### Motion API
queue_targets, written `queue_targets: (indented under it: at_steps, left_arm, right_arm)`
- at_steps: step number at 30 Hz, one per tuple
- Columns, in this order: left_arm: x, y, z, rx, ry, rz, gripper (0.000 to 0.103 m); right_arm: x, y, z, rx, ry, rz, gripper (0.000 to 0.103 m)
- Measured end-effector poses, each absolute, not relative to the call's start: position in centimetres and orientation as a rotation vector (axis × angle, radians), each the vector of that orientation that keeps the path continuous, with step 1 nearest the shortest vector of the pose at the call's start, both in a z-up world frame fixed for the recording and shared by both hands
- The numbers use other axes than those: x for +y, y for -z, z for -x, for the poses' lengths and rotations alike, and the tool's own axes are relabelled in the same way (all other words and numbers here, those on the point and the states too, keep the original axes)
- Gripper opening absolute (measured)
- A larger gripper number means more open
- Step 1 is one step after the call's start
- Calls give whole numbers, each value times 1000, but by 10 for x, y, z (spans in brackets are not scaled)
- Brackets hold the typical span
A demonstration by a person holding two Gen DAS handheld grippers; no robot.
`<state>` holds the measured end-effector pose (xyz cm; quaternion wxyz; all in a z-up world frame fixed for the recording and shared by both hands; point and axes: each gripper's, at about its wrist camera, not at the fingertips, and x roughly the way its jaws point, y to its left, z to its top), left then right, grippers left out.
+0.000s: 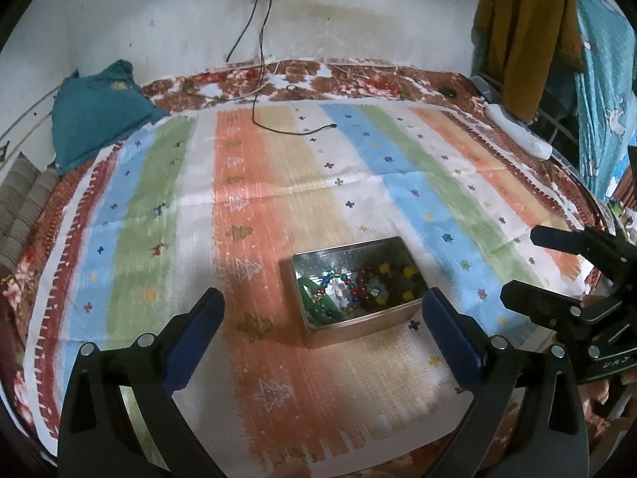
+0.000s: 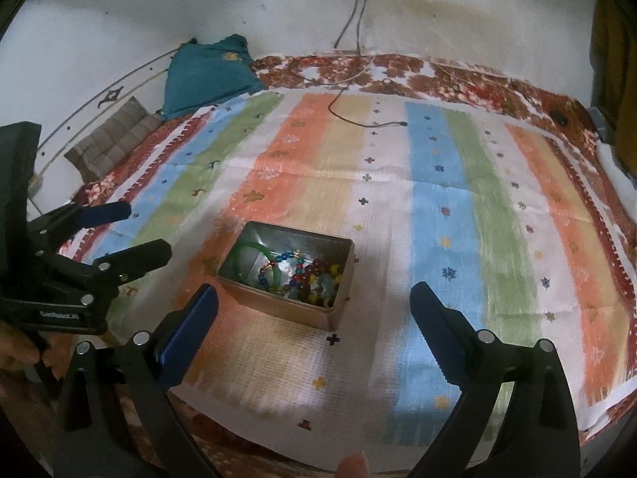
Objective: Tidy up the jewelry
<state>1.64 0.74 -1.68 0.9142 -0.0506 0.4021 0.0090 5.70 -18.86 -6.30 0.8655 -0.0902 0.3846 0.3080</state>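
Observation:
An open metal tin (image 1: 350, 324) (image 2: 292, 310) sits on the striped cloth. It holds a green bangle (image 1: 316, 296) (image 2: 254, 247) and several coloured bead bracelets (image 1: 372, 283) (image 2: 314, 275). My left gripper (image 1: 322, 306) is open and empty, held just in front of the tin; it also shows in the right wrist view (image 2: 135, 231), left of the tin. My right gripper (image 2: 312, 302) is open and empty, just in front of the tin; it shows at the right edge of the left wrist view (image 1: 521, 263).
The striped cloth (image 1: 247, 199) (image 2: 438, 219) covers a bed with a floral sheet. A black charger cable (image 1: 294, 129) (image 2: 366, 121) lies at the far side. A teal pillow (image 1: 95, 115) (image 2: 207, 75) sits far left, a white power strip (image 1: 517, 131) far right.

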Motion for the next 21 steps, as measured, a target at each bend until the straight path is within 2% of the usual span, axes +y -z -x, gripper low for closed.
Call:
queue_targets:
  at_steps: [21]
  left_arm:
    - [-4, 10, -6, 765, 19, 76, 97]
  right_arm:
    - [-193, 60, -48, 772, -664, 180, 98]
